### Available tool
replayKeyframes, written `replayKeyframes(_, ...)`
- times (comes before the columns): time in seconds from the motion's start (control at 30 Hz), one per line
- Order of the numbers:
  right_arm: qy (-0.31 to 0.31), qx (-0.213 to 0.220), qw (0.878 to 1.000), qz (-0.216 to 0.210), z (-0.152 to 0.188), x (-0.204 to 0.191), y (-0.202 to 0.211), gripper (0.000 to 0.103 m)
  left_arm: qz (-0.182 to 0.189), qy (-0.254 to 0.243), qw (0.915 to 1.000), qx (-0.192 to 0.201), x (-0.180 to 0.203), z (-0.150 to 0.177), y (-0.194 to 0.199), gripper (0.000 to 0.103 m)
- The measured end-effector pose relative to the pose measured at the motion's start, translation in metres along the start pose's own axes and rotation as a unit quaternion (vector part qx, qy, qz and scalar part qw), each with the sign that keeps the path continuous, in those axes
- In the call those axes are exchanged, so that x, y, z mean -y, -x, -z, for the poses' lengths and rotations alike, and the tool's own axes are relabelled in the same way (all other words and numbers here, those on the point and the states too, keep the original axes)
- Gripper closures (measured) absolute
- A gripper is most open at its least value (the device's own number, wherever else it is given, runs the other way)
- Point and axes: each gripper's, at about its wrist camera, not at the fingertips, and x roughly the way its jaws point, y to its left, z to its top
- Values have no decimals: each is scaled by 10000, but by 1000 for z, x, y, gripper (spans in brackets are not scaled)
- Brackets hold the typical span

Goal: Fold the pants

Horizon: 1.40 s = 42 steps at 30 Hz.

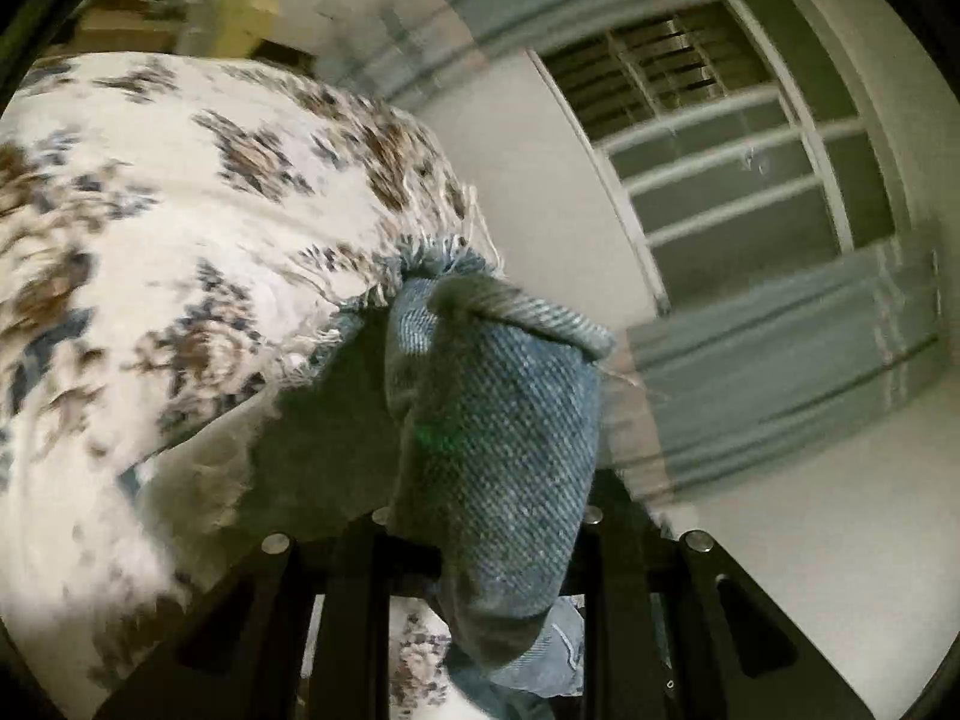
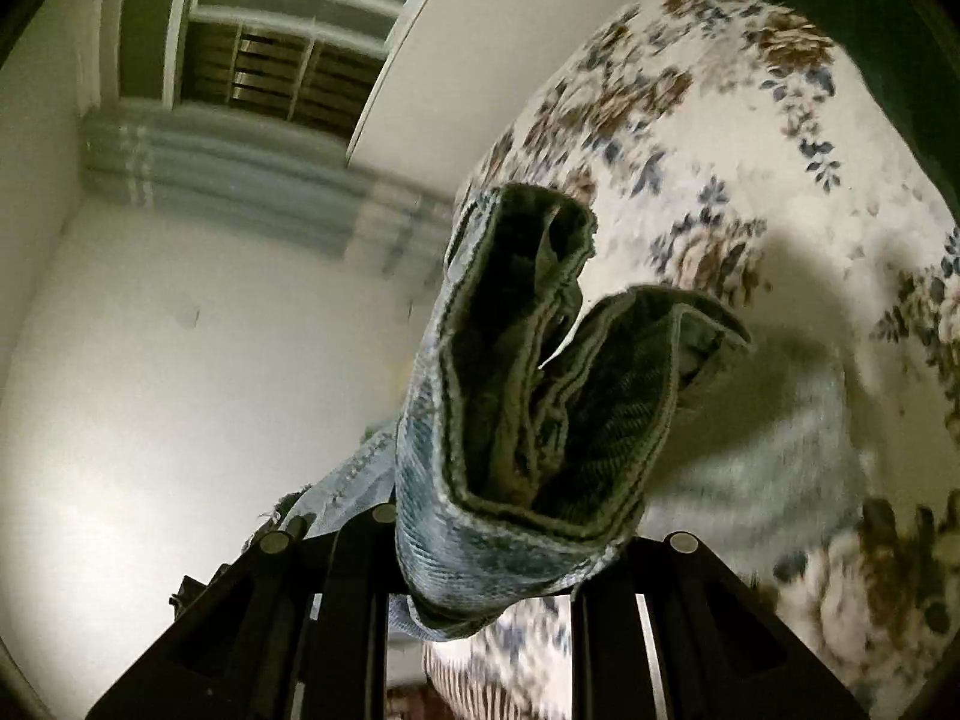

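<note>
The pants are blue denim jeans. In the left wrist view my left gripper (image 1: 486, 546) is shut on a bunched fold of the jeans (image 1: 498, 438), whose frayed hem sticks up ahead of the fingers. In the right wrist view my right gripper (image 2: 486, 546) is shut on the jeans' thick seamed edge (image 2: 528, 420), which stands up in two folded lobes. Both grippers hold the denim lifted above the floral bedsheet (image 1: 180, 210). The rest of the jeans hangs below and is mostly hidden.
The bed with the white floral sheet (image 2: 750, 180) lies under and beside both grippers. A white wall (image 2: 150, 360), a grey-blue curtain (image 1: 780, 384) and a barred window (image 1: 720, 138) are behind. Blurred boxes (image 1: 120, 18) sit at the far left.
</note>
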Motion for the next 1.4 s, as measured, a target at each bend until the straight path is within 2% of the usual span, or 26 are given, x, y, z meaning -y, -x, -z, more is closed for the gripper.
replayKeyframes(0.07,-210,179,9995,146,-4,34,-17,84,-113,-149,9994,-292,-21,5,-36,84)
replayKeyframes(0.13,-410,259,9983,323,5,74,-31,84,-383,-315,9969,-614,-56,17,-67,84)
replayKeyframes(0.3,-956,86,9929,706,50,155,-60,84,-877,-181,9899,-1102,-129,41,-94,84)
replayKeyframes(0.37,-994,56,9923,731,62,165,-63,84,-921,-188,9883,-1198,-145,47,-95,83)
replayKeyframes(0.47,-920,-30,9927,776,73,167,-67,82,-1000,-363,9862,-1265,-148,47,-93,80)
replayKeyframes(0.57,-914,-150,9917,891,74,164,-66,69,-1130,-292,9814,-1526,-144,41,-92,76)
replayKeyframes(0.6,-933,-223,9900,1031,74,163,-63,60,-1220,-275,9791,-1605,-142,39,-91,72)
replayKeyframes(0.63,-944,-264,9890,1110,75,164,-59,56,-1420,-398,9750,-1663,-135,40,-86,67)
replayKeyframes(0.67,-942,-287,9875,1228,75,161,-53,54,-1599,-561,9708,-1698,-126,41,-81,62)
replayKeyframes(0.73,-870,-275,9850,1467,76,155,-37,48,-1979,-1133,9595,-1657,-106,45,-68,37)
replayKeyframes(0.8,-687,-184,9802,1848,76,143,-21,44,-2190,-1615,9493,-1575,-89,49,-56,17)
replayKeyframes(0.83,-583,-163,9776,2014,75,138,-16,39,-2267,-1833,9444,-1519,-81,51,-49,13)
replayKeyframes(0.87,-389,-109,9717,2326,77,128,-8,37,-2357,-2123,9373,-1447,-70,55,-42,13)
replayKeyframes(0.9,-128,-13,9663,2569,78,116,0,30,-2439,-2357,9306,-1377,-62,58,-35,13)
replayKeyframes(0.93,76,42,9610,2765,82,105,7,19,-2526,-2605,9227,-1301,-53,61,-28,12)
replayKeyframes(1.0,547,136,9429,3282,89,77,20,4,-2657,-3037,9068,-1218,-34,69,-16,11)
replayKeyframes(1.03,683,179,9373,3412,94,65,27,0,-2735,-3239,8980,-1179,-25,74,-9,10)
replayKeyframes(1.13,1196,386,9110,3927,108,27,51,0,-2887,-3691,8764,-1107,-4,86,10,9)
replayKeyframes(1.17,1362,473,9020,4069,114,13,60,0,-2901,-3777,8725,-1090,1,90,17,9)
replayKeyframes(1.27,1647,689,8873,4252,133,-23,89,0,-2860,-3983,8650,-1066,20,103,46,9)
replayKeyframes(1.4,1890,845,8821,4232,160,-68,132,0,-2731,-4128,8636,-959,46,114,92,9)
